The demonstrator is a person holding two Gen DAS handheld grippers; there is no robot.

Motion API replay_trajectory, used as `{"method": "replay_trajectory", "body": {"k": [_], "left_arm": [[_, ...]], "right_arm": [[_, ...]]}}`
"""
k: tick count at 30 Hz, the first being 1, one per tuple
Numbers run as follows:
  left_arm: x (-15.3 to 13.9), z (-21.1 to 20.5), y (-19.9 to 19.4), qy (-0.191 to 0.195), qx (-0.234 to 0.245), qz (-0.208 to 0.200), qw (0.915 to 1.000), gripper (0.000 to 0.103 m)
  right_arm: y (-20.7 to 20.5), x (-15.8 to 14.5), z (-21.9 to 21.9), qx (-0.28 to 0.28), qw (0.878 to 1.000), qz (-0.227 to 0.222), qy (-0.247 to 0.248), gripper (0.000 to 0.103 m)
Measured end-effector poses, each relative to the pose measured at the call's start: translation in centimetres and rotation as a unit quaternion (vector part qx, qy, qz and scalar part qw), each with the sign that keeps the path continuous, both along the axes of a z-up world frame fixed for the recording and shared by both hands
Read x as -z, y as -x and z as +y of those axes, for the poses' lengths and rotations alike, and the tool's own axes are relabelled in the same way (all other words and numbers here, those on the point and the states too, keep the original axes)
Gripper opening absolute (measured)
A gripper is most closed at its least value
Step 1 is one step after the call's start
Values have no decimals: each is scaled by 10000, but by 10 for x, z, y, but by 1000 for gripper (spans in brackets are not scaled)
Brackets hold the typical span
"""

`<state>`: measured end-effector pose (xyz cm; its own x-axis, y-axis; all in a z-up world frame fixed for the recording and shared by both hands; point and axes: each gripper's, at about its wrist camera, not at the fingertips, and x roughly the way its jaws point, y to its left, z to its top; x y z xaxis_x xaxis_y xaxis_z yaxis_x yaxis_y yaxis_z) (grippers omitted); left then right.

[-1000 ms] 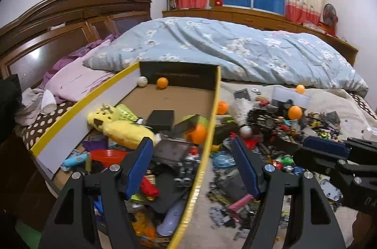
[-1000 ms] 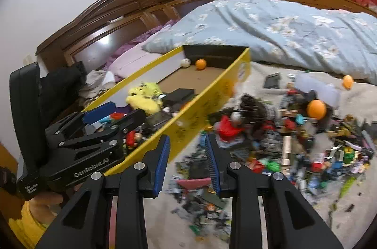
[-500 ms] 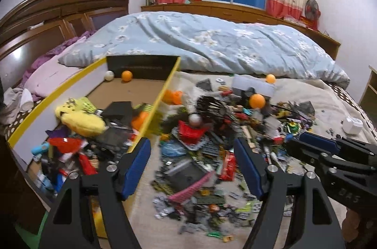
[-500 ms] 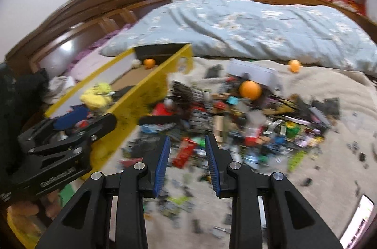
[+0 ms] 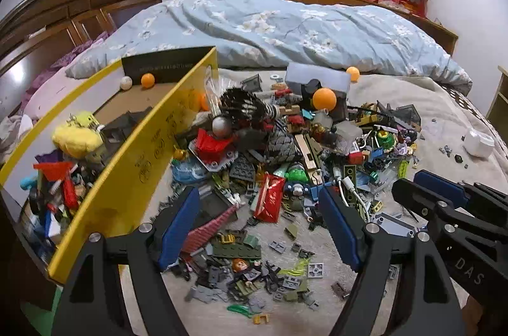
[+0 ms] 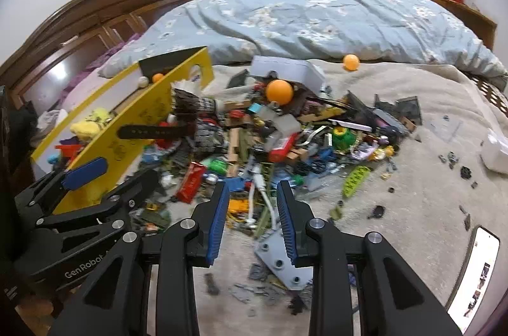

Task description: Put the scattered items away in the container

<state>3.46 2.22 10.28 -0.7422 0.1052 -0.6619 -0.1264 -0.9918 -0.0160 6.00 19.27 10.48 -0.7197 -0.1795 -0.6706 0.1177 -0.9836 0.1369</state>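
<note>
A yellow-walled cardboard box (image 5: 133, 164) stands on the bed at the left, holding a yellow plush (image 5: 77, 139) and several toys; it also shows in the right wrist view (image 6: 149, 117). A big pile of toy bricks and small items (image 5: 285, 151) covers the beige blanket, with an orange ball (image 5: 324, 99) on top. My left gripper (image 5: 258, 228) is open and empty above the pile's near edge, over a red packet (image 5: 270, 201). My right gripper (image 6: 252, 215) is partly open and empty, over a white cable (image 6: 262, 186) and next to a grey plate (image 6: 281, 261).
A blue floral quilt (image 5: 285, 28) lies bunched behind the pile. A second orange ball (image 6: 350, 62) sits by it. A white object (image 5: 477, 142) rests at the right, a phone (image 6: 473, 266) at the near right. The wooden headboard (image 5: 63, 9) is at the left.
Both grippers have swung right, from over the box toward the pile. The right gripper's jaws have opened a little wider. The left stays open and empty.
</note>
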Motion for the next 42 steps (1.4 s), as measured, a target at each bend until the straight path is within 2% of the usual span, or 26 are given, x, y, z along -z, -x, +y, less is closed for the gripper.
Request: {"method": "replay_trajectory", "body": {"k": [13,20,28,42], "left_arm": [[20,11,3,9,92,-218,9997,78],[38,12,2,116,226,-383,9989,78],[57,10,5,32,314,-575,9978,78],[69,12,9,76,236,-658,9975,78]], "right_arm": [[-2,11,8,24,9999,-80,101,32],[-4,30,16,-44,9995,-293,126,32],[0,51,28,-20,9982,-543,270,32],[2,61,13,-112,9984,-540,109,32]]}}
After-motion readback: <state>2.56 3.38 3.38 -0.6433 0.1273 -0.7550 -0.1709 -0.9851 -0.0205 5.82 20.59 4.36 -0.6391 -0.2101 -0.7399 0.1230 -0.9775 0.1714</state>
